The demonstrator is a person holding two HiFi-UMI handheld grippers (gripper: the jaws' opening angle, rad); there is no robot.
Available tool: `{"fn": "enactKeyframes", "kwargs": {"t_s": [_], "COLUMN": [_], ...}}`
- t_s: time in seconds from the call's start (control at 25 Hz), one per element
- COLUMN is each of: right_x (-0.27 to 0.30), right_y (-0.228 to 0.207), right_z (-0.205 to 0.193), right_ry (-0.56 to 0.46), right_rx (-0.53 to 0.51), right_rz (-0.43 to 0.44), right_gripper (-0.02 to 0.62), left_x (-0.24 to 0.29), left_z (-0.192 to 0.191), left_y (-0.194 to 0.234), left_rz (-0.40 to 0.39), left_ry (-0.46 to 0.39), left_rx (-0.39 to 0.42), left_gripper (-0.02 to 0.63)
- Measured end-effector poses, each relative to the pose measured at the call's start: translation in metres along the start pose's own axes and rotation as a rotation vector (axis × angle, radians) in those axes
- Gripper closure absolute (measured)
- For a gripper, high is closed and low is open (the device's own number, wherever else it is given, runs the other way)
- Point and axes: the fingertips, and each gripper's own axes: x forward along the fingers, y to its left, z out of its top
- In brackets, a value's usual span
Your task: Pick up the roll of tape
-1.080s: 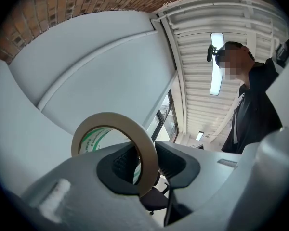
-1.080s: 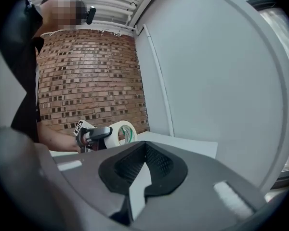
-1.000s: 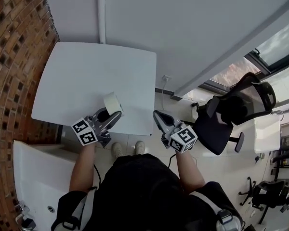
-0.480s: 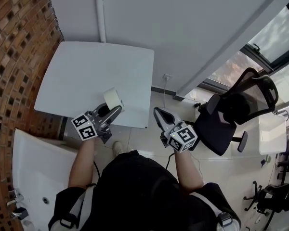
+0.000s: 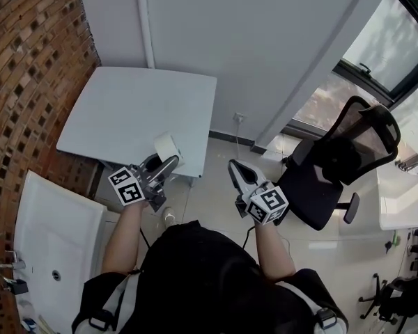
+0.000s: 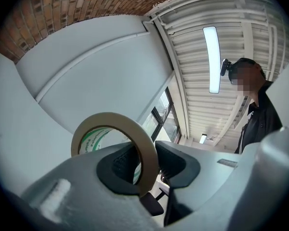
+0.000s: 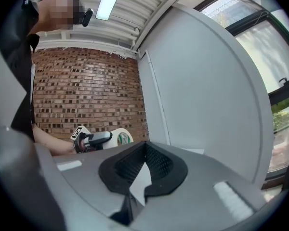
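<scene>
Tape roll (image 5: 166, 147), seemingly clamped in left tool (image 5: 164, 164)

Brick wall (image 5: 21, 61) beside white table (image 5: 125, 110); black office chair (image 5: 334, 165) near window (image 5: 383, 40).

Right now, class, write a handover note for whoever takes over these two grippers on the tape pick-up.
Left gripper: shut on the tape, one pad inside the roll, one outside.
Right gripper: shut, empty, over the floor to the right of the table.
Tape: in the left jaws by the table's near edge, apparently lifted clear.
Done: grasp and, it seems, the lift.
Left: probably nothing but a steady hold.
</scene>
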Motion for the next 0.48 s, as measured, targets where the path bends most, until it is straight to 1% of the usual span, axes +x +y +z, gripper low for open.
{"fn": "enactKeyframes", "kwargs": {"t_s": [0.08, 0.24, 0.48], "right_x": [-0.015, -0.038, -0.065], "right_y": [0.005, 0.012, 0.034], "right_z": [0.001, 0.000, -0.015], "right_ry": [-0.015, -0.027, -0.015], "right_rx": [0.007, 0.010, 0.057], "right_rz": [0.009, 0.025, 0.085], "right_gripper": [0.591, 0.589, 0.589], "left_x": [-0.001, -0.006, -0.021], "left_z": [-0.009, -0.019, -0.044], "left_y": [-0.014, -0.045, -0.089], "left_rz": [0.015, 0.016, 0.027], "left_ry": [-0.012, -0.055, -0.037], "left_rx": [-0.009, -0.018, -0.016], "left_gripper": [0.494, 0.494, 0.494]}}
